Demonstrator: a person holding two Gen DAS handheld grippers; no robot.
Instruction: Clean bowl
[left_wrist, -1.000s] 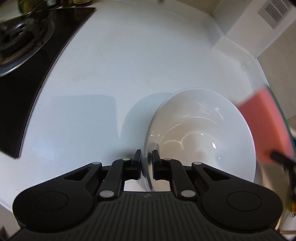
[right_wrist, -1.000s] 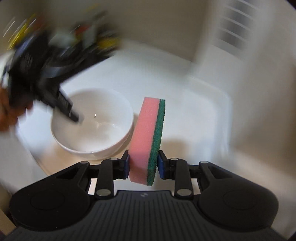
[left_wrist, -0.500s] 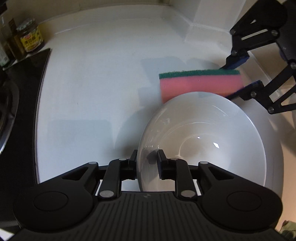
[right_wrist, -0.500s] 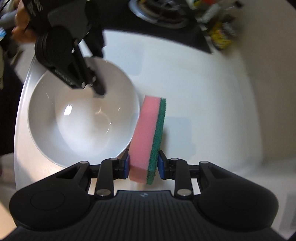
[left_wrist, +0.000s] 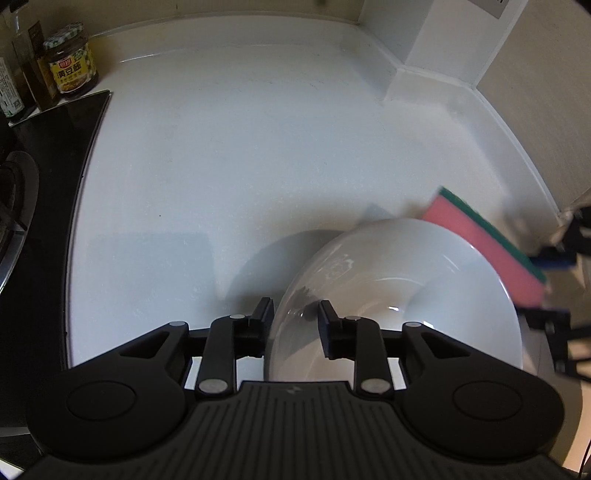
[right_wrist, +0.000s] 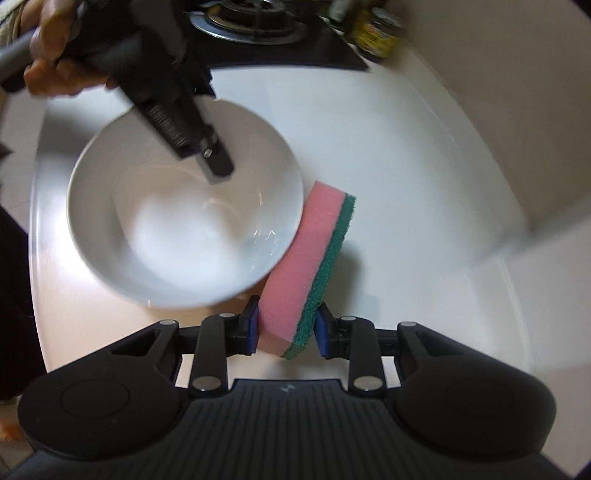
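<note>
- On the white surface (left_wrist: 258, 155), the bowl (right_wrist: 184, 225) looks glazed, slick and breakable; its rim sits between the left tool (left_wrist: 295, 314), which has just spread apart.
- Right tool (right_wrist: 286, 325) is clamped on the squishy sponge (right_wrist: 314, 258); pinch the bowl's rim.

White countertop (left_wrist: 258, 155) bears a black gas hob (left_wrist: 40, 206) at its left edge; a green-lidded, yellow-labelled jar (left_wrist: 72, 64) and bottles (left_wrist: 22, 74) stand just behind it.

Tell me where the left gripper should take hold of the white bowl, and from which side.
Grip the bowl by its thin rim, coming down from above at the near edge, one finger inside and one outside the wall. The left gripper already straddles that rim; its jaws have just opened and the pads stand clear. The far side is taken by the sponge in the right gripper.
</note>
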